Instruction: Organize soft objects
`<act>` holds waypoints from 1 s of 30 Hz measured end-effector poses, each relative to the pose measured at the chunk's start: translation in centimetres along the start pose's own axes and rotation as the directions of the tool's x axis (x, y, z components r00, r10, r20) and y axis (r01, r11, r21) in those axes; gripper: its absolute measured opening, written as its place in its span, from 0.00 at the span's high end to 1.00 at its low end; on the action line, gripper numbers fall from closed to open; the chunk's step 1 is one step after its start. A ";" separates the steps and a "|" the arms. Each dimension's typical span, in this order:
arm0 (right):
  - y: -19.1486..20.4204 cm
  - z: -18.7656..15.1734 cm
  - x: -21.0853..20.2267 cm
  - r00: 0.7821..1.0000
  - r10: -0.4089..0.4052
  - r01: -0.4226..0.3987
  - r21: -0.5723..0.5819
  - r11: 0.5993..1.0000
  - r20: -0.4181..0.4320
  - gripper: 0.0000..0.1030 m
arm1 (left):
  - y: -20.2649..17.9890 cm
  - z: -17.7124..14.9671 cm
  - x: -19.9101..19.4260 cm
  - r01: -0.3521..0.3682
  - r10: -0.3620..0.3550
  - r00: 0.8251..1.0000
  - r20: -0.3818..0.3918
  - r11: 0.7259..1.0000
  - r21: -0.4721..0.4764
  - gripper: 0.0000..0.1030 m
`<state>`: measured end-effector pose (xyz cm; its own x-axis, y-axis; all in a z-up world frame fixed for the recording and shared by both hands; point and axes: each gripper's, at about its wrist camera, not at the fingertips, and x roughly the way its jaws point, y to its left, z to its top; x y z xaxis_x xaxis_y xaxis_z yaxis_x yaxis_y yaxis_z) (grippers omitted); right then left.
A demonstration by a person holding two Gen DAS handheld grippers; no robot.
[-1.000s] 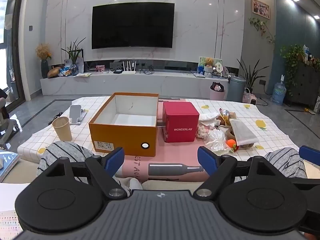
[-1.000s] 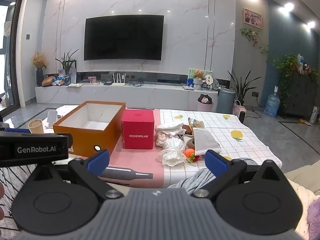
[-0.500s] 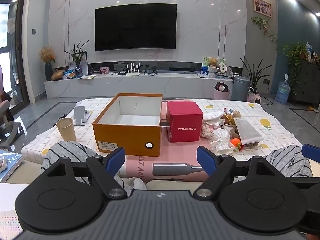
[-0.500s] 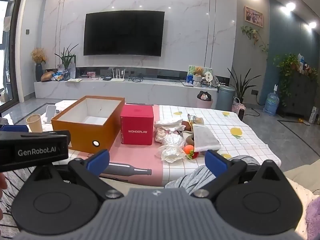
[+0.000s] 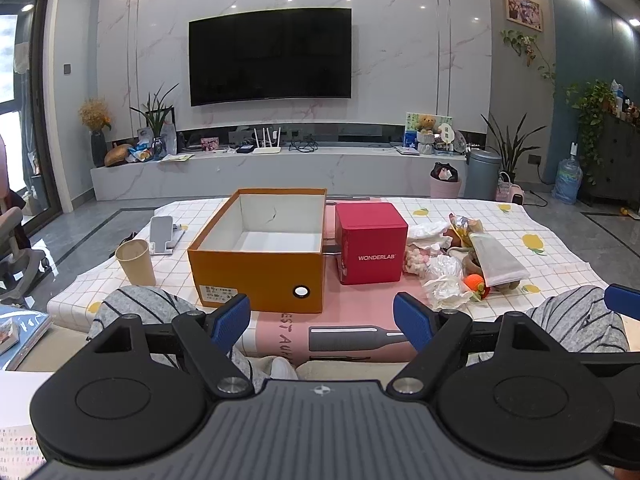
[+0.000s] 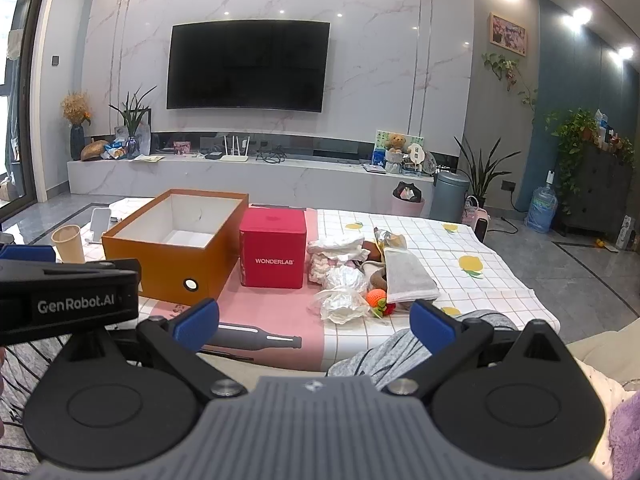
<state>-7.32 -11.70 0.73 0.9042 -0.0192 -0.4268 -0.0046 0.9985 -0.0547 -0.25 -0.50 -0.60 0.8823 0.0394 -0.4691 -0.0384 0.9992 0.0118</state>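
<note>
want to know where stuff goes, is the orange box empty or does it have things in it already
Empty as far as visible: the lidless orange box shows bare white walls and floor in both views. Its near inner corner is hidden.

The checked table bears an orange box and a red box.

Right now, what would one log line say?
stage: start | left gripper: open, empty | right gripper: open, empty | orange box: empty | soft pile: untouched, right of red box
</note>
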 end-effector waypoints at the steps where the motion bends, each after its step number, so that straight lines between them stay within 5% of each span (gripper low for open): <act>1: 0.0 0.0 0.0 1.000 0.001 -0.001 0.001 1.000 -0.001 0.03 | 0.0 0.0 0.0 0.002 -0.002 1.000 -0.001 1.000 0.000 0.08; 30: 0.1 0.0 0.1 1.000 0.003 -0.003 -0.010 1.000 -0.005 0.03 | -0.2 0.1 -0.3 0.012 -0.012 1.000 0.001 1.000 0.025 0.08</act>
<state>-7.22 -11.57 0.69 0.9019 -0.0168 -0.4316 -0.0112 0.9980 -0.0623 -0.45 -0.71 -0.37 0.8833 0.0275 -0.4679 -0.0161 0.9995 0.0284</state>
